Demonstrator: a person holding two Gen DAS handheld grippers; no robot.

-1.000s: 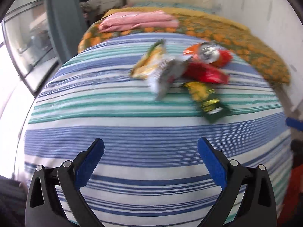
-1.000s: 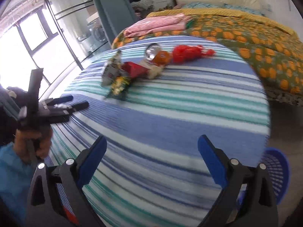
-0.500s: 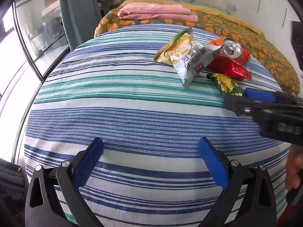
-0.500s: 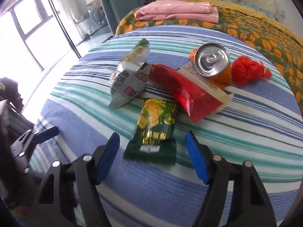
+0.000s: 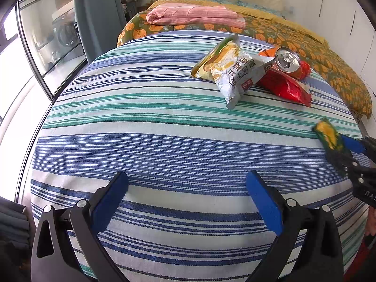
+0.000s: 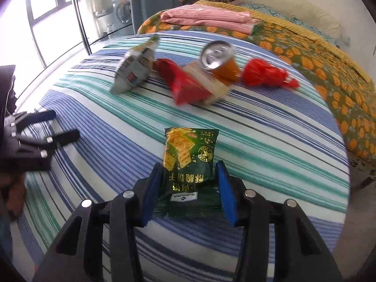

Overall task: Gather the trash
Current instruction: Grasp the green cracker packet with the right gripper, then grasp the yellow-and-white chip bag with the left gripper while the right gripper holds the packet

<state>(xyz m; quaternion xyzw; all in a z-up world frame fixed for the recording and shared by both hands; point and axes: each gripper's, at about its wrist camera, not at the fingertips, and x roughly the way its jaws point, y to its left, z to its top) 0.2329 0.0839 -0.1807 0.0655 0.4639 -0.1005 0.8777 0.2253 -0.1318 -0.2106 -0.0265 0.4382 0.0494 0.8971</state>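
The right gripper (image 6: pixel 189 183) has its blue-padded fingers (image 6: pixel 152 188) closed against both sides of a dark green crinkly cracker packet with yellow print (image 6: pixel 189 162), pinching its lower end so the packet stands forward between the pads above the blue, teal and white striped bedcover (image 6: pixel 270 141). In the left wrist view the same packet (image 5: pixel 329 136) shows at about 3 o'clock, clamped in the right gripper (image 5: pixel 347 150) near the edge of the cover.

The left gripper (image 5: pixel 188 202) hovers over the near part of the striped cover with its jaws spread wide and nothing between them; in the right wrist view it sits at about 9 o'clock (image 6: pixel 47 129).

The remaining trash lies clustered toward 1 o'clock in the left wrist view: a silver and yellow foil snack bag (image 5: pixel 230 70), a flat red foil wrapper (image 5: pixel 286 87) touching it, and an orange drink can with a silver top (image 5: pixel 287 60) lying on its side just behind the wrapper. In the right wrist view a crumpled red plastic bag (image 6: pixel 265 74) lies just beside the can at about 1 o'clock. A folded pink striped blanket (image 5: pixel 195 15) rests at 12 o'clock on an orange-flowered quilt (image 5: pixel 329 65).
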